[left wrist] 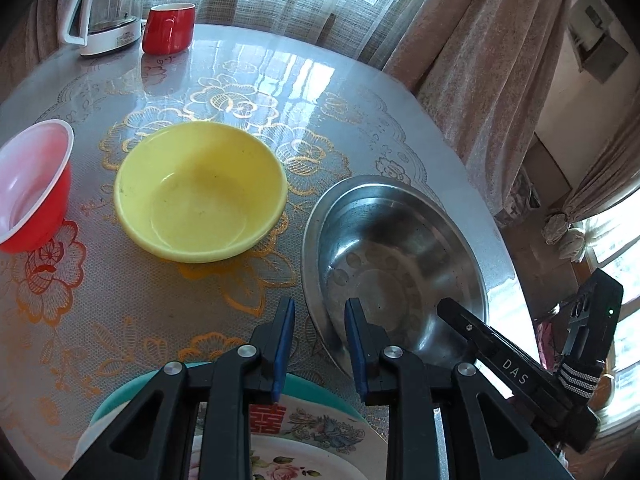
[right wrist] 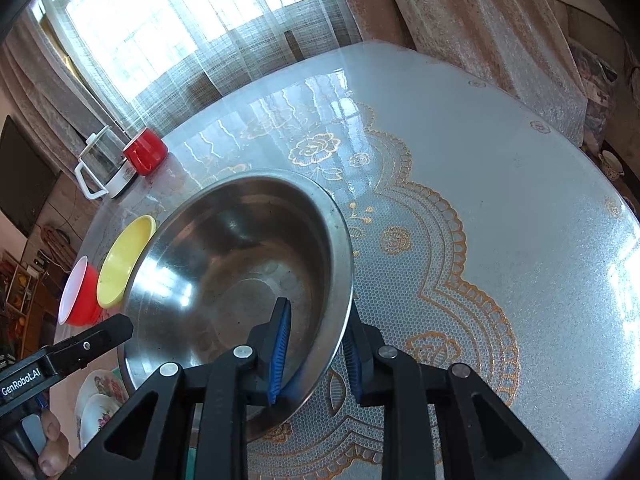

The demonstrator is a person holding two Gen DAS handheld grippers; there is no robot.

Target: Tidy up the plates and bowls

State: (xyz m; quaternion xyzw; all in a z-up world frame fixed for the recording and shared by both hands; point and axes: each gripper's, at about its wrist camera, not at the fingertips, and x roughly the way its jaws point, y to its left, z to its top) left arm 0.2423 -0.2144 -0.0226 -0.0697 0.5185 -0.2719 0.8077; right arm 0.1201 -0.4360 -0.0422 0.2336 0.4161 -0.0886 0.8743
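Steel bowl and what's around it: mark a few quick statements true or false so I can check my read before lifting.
1. The steel bowl is empty. True.
2. The yellow bowl is nested in the steel bowl. False: it stands alone on the table, beside the steel bowl.
3. The left tool and the right tool each have one finger inside the steel bowl and one outside its rim. True.
4. The red mug lies on its side. False: it stands upright next to the glass kettle.
5. The red bowl is white inside. True.
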